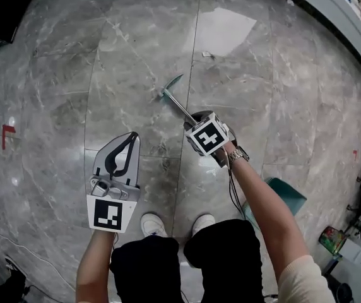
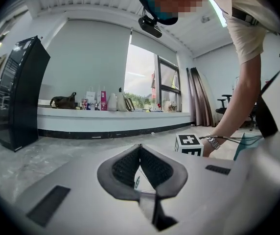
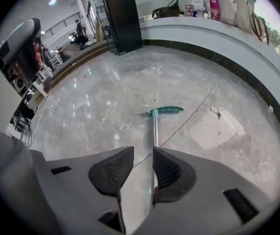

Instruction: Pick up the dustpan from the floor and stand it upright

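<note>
The teal plastic dustpan's silver metal pole (image 3: 155, 131) runs toward 12 o'clock between the nearer right gripper's (image 3: 142, 153) spread jaws, against the right-hand one, while the left gripper (image 2: 140, 148) is pressed together, empty

The dustpan handle (image 1: 179, 105) is shared: seen from above by the head view, obliquely and nearer by the right gripper view; the left gripper view is held level.

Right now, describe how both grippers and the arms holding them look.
The left gripper and right gripper share pale grey bodies and black textured jaws. Each carries a white cube with black square markers. A dark cable runs beside the right arm, which wears a metal wristwatch and a short cream sleeve. The left arm shows no sleeve.
</note>
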The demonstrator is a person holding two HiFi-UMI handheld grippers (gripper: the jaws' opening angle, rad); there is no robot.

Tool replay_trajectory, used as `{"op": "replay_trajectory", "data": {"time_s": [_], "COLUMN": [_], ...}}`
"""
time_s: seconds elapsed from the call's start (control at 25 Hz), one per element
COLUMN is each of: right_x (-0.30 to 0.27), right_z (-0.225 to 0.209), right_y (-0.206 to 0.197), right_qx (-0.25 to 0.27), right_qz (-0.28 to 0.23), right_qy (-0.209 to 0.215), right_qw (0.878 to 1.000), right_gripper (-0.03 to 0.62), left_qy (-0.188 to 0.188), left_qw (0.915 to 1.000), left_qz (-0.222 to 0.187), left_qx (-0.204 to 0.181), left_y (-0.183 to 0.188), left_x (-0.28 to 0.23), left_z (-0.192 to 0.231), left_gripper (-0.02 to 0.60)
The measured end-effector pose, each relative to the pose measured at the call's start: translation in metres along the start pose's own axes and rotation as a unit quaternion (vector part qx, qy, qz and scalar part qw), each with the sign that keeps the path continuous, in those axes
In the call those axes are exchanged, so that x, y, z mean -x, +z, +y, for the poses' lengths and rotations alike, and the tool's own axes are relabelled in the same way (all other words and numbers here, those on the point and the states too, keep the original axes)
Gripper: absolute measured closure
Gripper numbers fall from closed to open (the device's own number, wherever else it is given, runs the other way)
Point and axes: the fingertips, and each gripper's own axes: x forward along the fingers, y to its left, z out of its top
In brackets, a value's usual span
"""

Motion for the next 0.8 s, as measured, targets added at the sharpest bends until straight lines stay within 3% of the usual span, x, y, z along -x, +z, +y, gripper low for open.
{"op": "replay_trajectory", "data": {"time_s": [0.24, 0.36, 0.4, 0.56, 0.68, 0.8], "right_x": [-0.057, -0.076, -0.079, -0.086, -0.094, -0.102], "right_z": [-0.028, -0.033, -0.035, -0.038, -0.039, -0.038], "right_y": [-0.018, -0.019, -0.016, -0.012, -0.011, -0.012], "right_qx": [0.042, 0.057, 0.056, 0.044, 0.037, 0.035], "right_qz": [0.008, 0.018, 0.019, 0.025, 0.028, 0.032], "right_qy": [0.012, 0.006, 0.005, 0.01, -0.01, -0.017], "right_qw": [0.999, 0.998, 0.998, 0.999, 0.999, 0.999], "right_gripper": [0.485, 0.485, 0.485, 0.485, 0.485, 0.487], "left_qy": [-0.02, -0.054, -0.057, -0.044, -0.024, -0.024], "left_qw": [0.9994, 0.9941, 0.9928, 0.9946, 0.9987, 0.9987], "left_qz": [-0.027, -0.002, -0.001, -0.008, -0.03, -0.023], "left_qx": [-0.009, -0.094, -0.106, -0.093, -0.033, -0.04], "left_y": [-0.053, -0.067, -0.068, -0.068, -0.066, -0.07], "left_x": [-0.025, -0.027, -0.028, -0.031, -0.029, -0.026], "left_z": [-0.009, -0.014, -0.014, -0.013, -0.011, -0.013], "left_gripper": [0.571, 0.571, 0.571, 0.571, 0.571, 0.571]}}
